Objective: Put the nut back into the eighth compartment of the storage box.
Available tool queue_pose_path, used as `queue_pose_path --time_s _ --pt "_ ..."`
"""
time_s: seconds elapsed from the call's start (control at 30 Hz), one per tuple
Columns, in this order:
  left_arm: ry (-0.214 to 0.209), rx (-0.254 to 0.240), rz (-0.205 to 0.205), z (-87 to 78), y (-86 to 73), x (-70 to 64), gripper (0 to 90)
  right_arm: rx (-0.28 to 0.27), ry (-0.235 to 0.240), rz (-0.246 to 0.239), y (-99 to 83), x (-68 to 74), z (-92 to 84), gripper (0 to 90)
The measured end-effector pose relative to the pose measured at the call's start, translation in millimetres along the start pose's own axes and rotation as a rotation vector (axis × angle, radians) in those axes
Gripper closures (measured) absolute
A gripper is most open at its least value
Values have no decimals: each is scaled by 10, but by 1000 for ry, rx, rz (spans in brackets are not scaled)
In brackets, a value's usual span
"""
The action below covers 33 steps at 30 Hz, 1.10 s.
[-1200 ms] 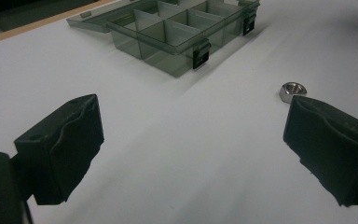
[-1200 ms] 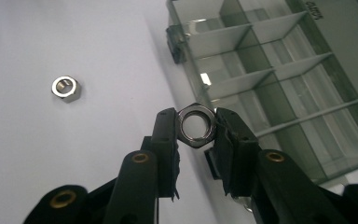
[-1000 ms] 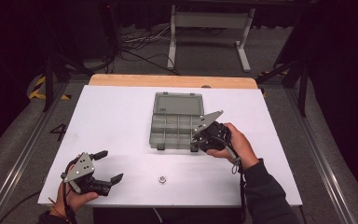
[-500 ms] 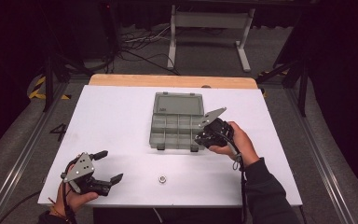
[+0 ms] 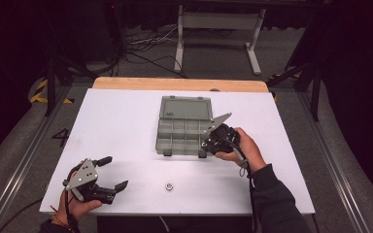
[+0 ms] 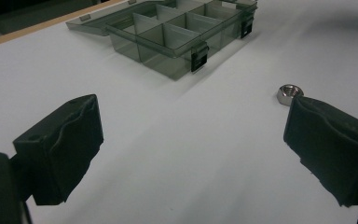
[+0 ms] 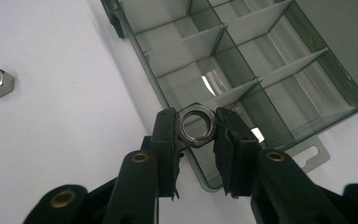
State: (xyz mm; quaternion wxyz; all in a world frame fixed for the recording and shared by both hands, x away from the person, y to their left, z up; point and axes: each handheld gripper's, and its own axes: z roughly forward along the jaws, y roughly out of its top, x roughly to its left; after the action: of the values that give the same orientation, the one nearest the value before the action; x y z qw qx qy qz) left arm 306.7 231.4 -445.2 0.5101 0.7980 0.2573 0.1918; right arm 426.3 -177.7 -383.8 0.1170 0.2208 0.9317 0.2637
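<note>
The right gripper (image 7: 196,127) is clamped on a steel nut (image 7: 196,123), holding it over the near corner compartment of the open compartment box (image 7: 279,70), just above its front wall. The left gripper (image 6: 191,135) rests on the white table (image 5: 126,121) with jaws wide apart and nothing between them; a second nut (image 6: 289,93) lies just beyond its right-hand pad

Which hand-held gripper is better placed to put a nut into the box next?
Right: the right hand-held gripper already pinches a nut above the compartment box. The left hand-held gripper is open, far away.
</note>
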Motion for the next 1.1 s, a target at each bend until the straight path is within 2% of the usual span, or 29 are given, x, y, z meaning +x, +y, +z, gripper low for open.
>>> queue_pose_path --time_s 0.37,0.53,0.6,0.67,0.73,0.97,1.1 --pt "-2 3 -2 8 -5 7 53 11 0 12 -6 -40 36 704" --pt "-3 9 -4 17 -9 11 53 41 26 3 27 -110 33 704" --pt "-7 9 -9 20 -13 16 53 75 40 -6 33 -151 51 704" --pt "-4 11 -7 23 -17 24 53 103 34 -16 42 -171 86 704" --pt "-9 11 -10 25 -19 29 53 96 44 -14 55 -190 108 704" --pt "-12 11 -12 22 -20 26 53 109 30 -8 74 -208 158 704" --pt "-10 13 -9 21 -17 21 53 83 38 4 70 -201 152 679"
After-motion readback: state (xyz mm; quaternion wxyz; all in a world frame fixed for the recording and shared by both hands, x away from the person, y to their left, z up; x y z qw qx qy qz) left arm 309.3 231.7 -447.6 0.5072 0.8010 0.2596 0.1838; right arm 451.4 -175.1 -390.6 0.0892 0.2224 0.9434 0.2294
